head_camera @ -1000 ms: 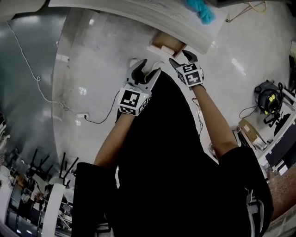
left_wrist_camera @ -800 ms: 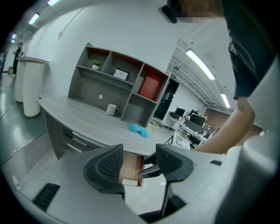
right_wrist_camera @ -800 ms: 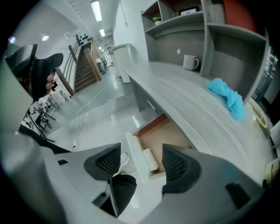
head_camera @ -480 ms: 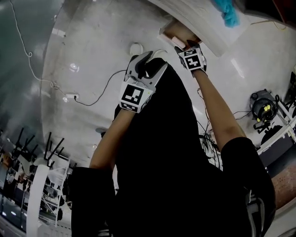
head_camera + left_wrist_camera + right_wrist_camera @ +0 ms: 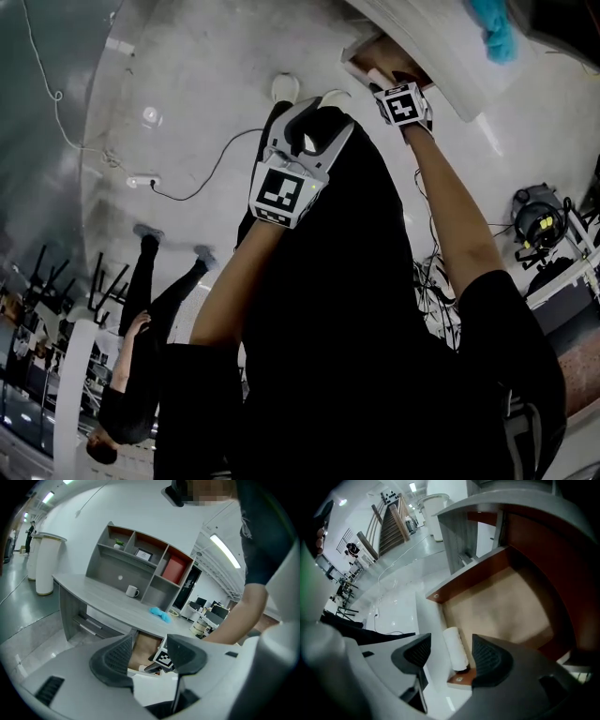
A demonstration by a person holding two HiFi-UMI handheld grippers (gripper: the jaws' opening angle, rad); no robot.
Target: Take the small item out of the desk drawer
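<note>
The desk drawer stands pulled open, brown inside. A small white roll lies in it along the front panel. My right gripper reaches down into the drawer with the roll between its jaws; the jaws are closing and a gap still shows beside the left pad. In the head view the right gripper is at the drawer under the desk top. My left gripper hangs open and empty in front of the dark clothing; its own view looks at the drawer between its open fingers.
A blue cloth, a white mug and a grey shelf unit sit on the desk top. On the floor lie a power strip with cable and a dark machine. A person stands behind.
My right gripper has gone deeper into the drawer. The head view has swung, so desk and drawer sit further right. The left gripper stays open. A person has come into view at lower left.
</note>
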